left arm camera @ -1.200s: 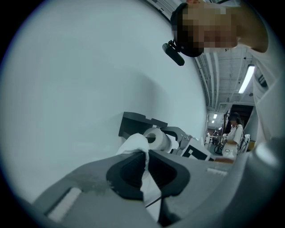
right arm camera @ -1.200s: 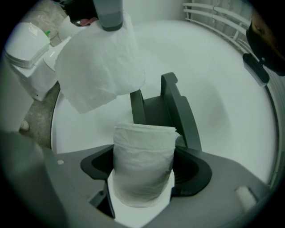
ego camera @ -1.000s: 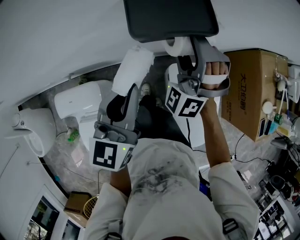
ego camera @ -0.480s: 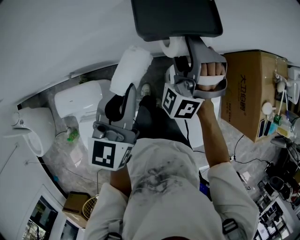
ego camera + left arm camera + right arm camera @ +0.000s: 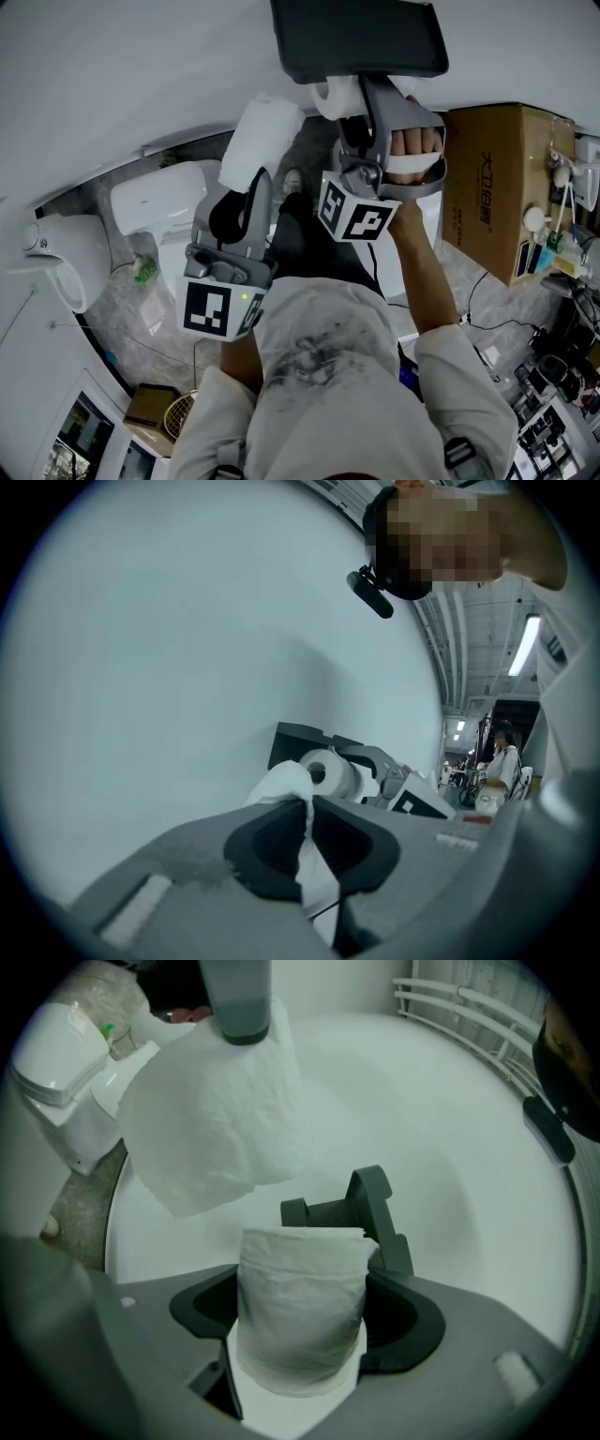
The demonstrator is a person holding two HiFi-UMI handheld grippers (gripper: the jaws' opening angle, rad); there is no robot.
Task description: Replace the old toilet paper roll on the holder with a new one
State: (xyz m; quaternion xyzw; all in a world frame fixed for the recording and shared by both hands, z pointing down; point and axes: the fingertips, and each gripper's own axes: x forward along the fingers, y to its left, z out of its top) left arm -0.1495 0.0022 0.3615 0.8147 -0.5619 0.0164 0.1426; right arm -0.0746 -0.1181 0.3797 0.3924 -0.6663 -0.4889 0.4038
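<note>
In the head view my right gripper [image 5: 361,89] is shut on a white toilet paper roll [image 5: 339,94], right under the dark wall holder [image 5: 361,37]. The right gripper view has that roll [image 5: 300,1279] upright between the wide-set jaws of the right gripper [image 5: 302,1321], and the grey holder arm [image 5: 361,1206] just beyond it. My left gripper [image 5: 259,176] is shut on the edge of a second, larger white roll [image 5: 264,136], held up to the left of the holder. The left gripper view shows only thin paper [image 5: 281,785] pinched in the left gripper [image 5: 305,832].
A white toilet [image 5: 155,202] stands below at the left on a grey stone floor. To the right of the holder stands a cardboard box [image 5: 497,178]. Cables and equipment crowd the floor at the lower right. The plain white wall [image 5: 141,66] fills the top.
My right gripper has shifted slightly left with its roll, close under the holder. The left gripper and its roll have stayed where they were.
</note>
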